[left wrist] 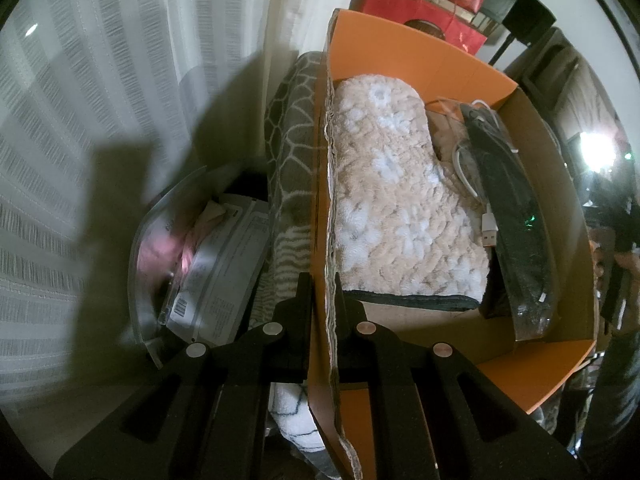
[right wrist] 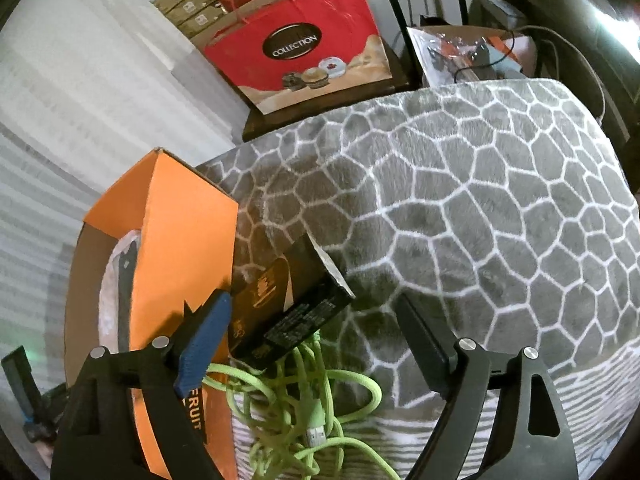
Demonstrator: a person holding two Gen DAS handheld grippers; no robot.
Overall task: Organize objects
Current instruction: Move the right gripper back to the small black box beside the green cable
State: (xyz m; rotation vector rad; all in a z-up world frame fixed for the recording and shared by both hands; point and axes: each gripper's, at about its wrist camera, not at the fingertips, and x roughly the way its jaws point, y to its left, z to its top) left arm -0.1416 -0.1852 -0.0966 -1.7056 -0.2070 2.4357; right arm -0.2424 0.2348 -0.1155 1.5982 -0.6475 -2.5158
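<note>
My left gripper (left wrist: 322, 296) is shut on the torn cardboard side wall of an orange box (left wrist: 400, 44). Inside the box lie a fluffy beige and white cloth (left wrist: 400, 208), a white USB cable (left wrist: 490, 232) and a dark item in a clear bag (left wrist: 516, 208). In the right wrist view, my right gripper (right wrist: 314, 304) stands open over a small black carton (right wrist: 296, 300) that leans against the orange box (right wrist: 180, 240). The blue-padded left finger (right wrist: 204, 344) is close beside the carton; the right finger stands well clear of it. A tangled green cord (right wrist: 312, 412) lies just below the carton.
Everything rests on a grey blanket with a white web pattern (right wrist: 480, 220). A clear plastic tub of packets (left wrist: 200, 260) sits left of the box, by a white curtain (left wrist: 100, 100). A red gift bag (right wrist: 304, 52) and stacked boxes stand behind on a dark stand.
</note>
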